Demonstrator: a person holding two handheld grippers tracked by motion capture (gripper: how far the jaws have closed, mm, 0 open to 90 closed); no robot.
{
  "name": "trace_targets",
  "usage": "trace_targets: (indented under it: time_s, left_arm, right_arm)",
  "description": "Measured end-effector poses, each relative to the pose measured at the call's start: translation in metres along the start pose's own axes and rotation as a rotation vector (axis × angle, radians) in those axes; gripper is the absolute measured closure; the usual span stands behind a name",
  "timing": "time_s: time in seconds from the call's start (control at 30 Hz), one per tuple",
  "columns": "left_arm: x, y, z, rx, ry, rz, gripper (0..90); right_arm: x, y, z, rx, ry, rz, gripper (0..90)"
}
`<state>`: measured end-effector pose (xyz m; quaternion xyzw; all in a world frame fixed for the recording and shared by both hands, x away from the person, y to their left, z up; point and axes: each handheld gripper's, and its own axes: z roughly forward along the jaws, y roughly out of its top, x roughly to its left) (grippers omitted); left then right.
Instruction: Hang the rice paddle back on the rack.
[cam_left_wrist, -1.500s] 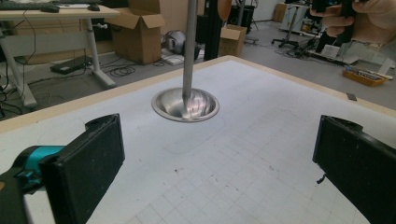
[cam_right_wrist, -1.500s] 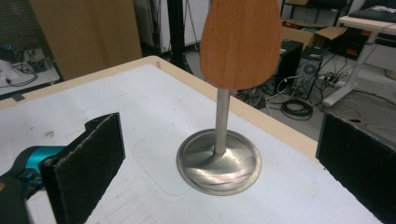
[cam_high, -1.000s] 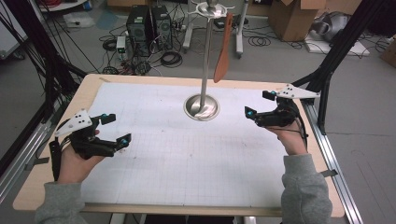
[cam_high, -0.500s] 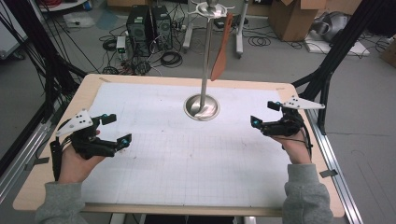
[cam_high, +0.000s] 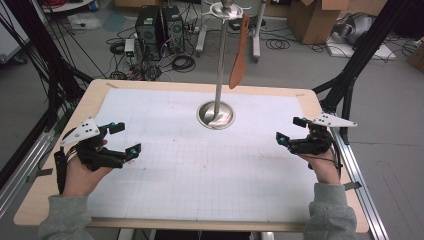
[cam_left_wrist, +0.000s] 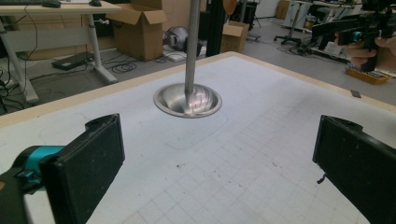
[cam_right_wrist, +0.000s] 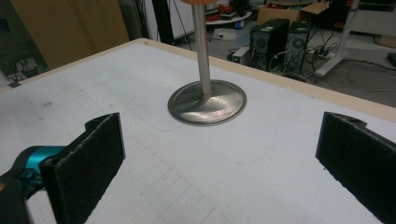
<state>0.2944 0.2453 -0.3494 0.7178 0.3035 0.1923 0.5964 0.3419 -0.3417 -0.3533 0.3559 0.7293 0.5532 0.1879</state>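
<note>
A metal stand (cam_high: 218, 85) with a round base (cam_high: 216, 115) rises from the far middle of the white grid mat. An orange-brown spatula (cam_high: 239, 55) hangs from its top ring. My left gripper (cam_high: 123, 137) hovers at the left side of the mat, open and holding nothing. My right gripper (cam_high: 291, 130) is at the right edge, also open and holding nothing. The stand's base (cam_left_wrist: 187, 100) lies ahead between the wide-apart jaws in the left gripper view, with the other gripper (cam_left_wrist: 348, 31) far off. It lies the same way in the right gripper view, base (cam_right_wrist: 207, 102) ahead.
The white grid mat (cam_high: 200, 165) covers most of the wooden table (cam_high: 40, 200). Black frame posts (cam_high: 360, 55) stand at both sides. Computers, cables and cardboard boxes sit on the floor beyond the far edge.
My right gripper has drawn back toward the near right of the table, away from the stand. The left gripper has barely moved.
</note>
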Motion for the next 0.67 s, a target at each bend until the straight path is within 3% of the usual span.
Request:
trace_targets:
  time_s: [0.27, 0.67]
  left_arm:
    - [0.001, -0.002, 0.001, 0.013, 0.007, 0.004, 2.6]
    - [-0.005, 0.001, 0.005, 0.012, 0.003, 0.021, 2.6]
  right_arm:
    - [0.005, -0.008, -0.008, -0.005, 0.051, -0.004, 0.0]
    - [0.011, -0.006, -0.007, -0.036, 0.067, -0.040, 0.0]
